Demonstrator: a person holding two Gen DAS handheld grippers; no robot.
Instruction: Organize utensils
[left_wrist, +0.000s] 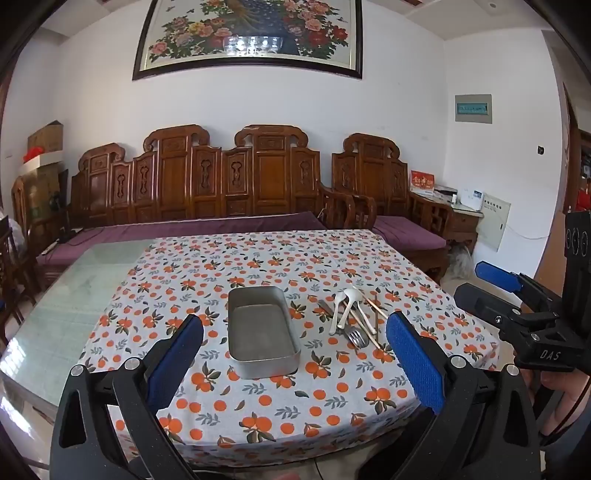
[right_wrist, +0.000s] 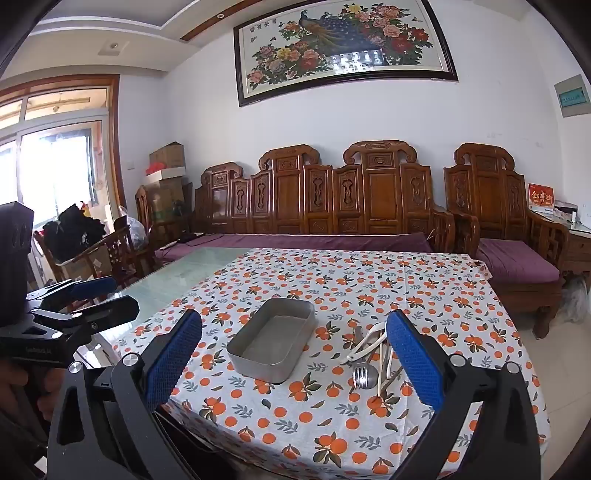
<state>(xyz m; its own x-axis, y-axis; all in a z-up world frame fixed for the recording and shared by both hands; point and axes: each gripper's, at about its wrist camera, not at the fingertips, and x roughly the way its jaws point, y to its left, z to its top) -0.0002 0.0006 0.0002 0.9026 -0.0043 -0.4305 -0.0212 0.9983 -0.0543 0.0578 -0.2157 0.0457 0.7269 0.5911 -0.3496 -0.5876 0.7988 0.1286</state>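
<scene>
Nothing blocks the tray (left_wrist: 263, 332) (bare inside) — cutlery pile (left_wrist: 352, 321) lies just right of it; left gripper (left_wrist: 295, 365) and right gripper (right_wrist: 295, 365) gape wide, holding nothing.

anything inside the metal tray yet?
No. The metal tray shows only its bare floor in both views; its near wall hides a thin strip of it. The utensils lie piled on the tablecloth beside it.
</scene>
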